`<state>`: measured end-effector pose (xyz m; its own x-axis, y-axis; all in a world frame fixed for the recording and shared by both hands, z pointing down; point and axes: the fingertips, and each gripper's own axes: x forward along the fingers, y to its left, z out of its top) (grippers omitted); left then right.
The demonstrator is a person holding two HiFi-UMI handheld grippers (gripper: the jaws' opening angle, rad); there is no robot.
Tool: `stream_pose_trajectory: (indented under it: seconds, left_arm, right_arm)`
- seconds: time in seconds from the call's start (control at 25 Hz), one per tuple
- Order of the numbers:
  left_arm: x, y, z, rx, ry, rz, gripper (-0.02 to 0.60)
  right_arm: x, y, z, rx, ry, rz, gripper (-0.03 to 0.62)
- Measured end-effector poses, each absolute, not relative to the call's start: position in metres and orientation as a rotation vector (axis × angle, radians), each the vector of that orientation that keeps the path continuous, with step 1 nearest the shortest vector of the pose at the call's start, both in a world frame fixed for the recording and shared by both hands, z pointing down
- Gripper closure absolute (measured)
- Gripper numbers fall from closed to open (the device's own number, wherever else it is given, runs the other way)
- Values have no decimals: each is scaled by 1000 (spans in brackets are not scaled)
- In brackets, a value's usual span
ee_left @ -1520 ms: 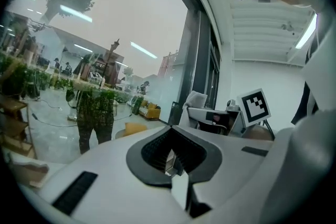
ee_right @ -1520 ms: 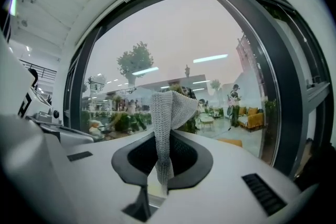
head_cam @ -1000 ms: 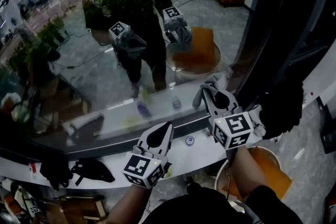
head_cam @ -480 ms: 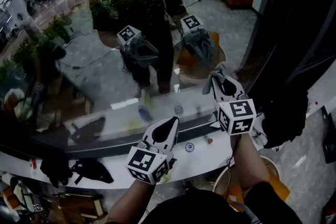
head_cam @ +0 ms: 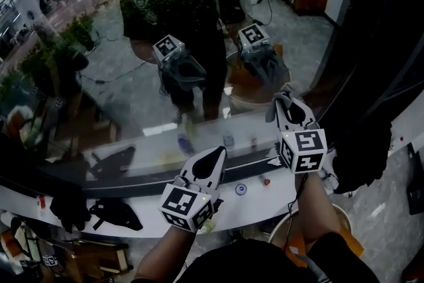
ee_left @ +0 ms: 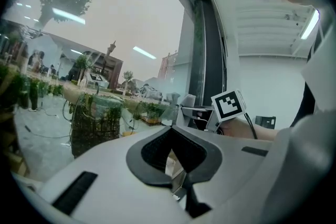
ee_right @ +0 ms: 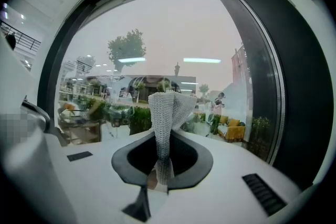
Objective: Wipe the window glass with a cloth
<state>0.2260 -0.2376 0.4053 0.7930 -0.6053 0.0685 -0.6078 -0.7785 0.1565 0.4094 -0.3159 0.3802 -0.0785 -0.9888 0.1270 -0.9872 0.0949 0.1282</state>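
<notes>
The window glass [head_cam: 126, 83] fills the upper part of the head view and mirrors both grippers. My right gripper [head_cam: 287, 105] is raised at the pane's lower right, shut on a grey knitted cloth [head_cam: 278, 101]. In the right gripper view the cloth [ee_right: 169, 107] stands up out of the closed jaws of that gripper [ee_right: 160, 176], facing the glass [ee_right: 173, 39]. My left gripper [head_cam: 213, 157] hangs lower, over the white sill [head_cam: 258, 199], shut with nothing in it. The left gripper view shows its jaws [ee_left: 176, 181] together and the right gripper's marker cube [ee_left: 229, 105] beyond.
A dark window frame [head_cam: 374, 43] rises at the right. Black bundles [head_cam: 112, 214] lie on the sill's left part. A small round cap [head_cam: 240, 189] and a small brown bit [head_cam: 266, 181] sit on the sill between the grippers.
My right gripper has risen and shifted a little right along the glass with the cloth. The left gripper has barely moved.
</notes>
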Motion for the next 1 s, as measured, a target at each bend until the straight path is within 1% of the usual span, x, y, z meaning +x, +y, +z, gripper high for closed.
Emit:
stream_pose_trajectory:
  seconds: [0.2,0.36,0.84,1.0]
  left_arm:
    - [232,-228,403,2822,-939,38,574]
    - [222,-236,405,2797,-970,16,574]
    - [162,-242,408,2798,-1031,23,574]
    - [123,-241,413,2781,-1053,30,574]
  right_arm:
    - [414,-305,376,1995,-2152,-23,542]
    - [408,-313,379,1992,-2160,-29,542]
    - [343,-330,378,1953,-2201,-36,542]
    - [300,-332,382,1933,-2219,-32,542]
